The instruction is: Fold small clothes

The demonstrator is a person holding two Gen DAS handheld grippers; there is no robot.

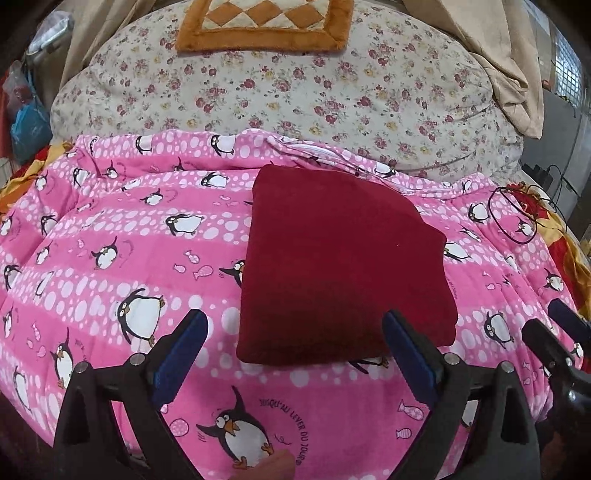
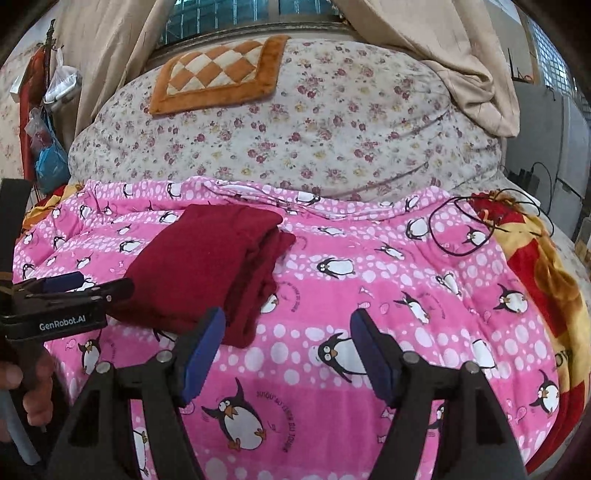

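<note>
A dark red garment (image 1: 343, 266) lies folded into a thick rectangle on the pink penguin blanket (image 1: 110, 258). My left gripper (image 1: 295, 332) is open and empty, its blue-padded fingers held just above the garment's near edge. In the right wrist view the garment (image 2: 214, 266) lies to the left with its layered edges facing right. My right gripper (image 2: 288, 332) is open and empty over bare blanket (image 2: 406, 295), to the right of the garment. The left gripper (image 2: 77, 286) shows at the left edge of that view.
A floral quilt (image 1: 295, 92) is piled behind the blanket, with an orange checked cushion (image 1: 266, 26) on top. A black cable loop (image 1: 513, 218) lies at the right on the blanket. Beige curtains (image 2: 443, 55) hang behind. Bags (image 2: 48, 147) hang at the left.
</note>
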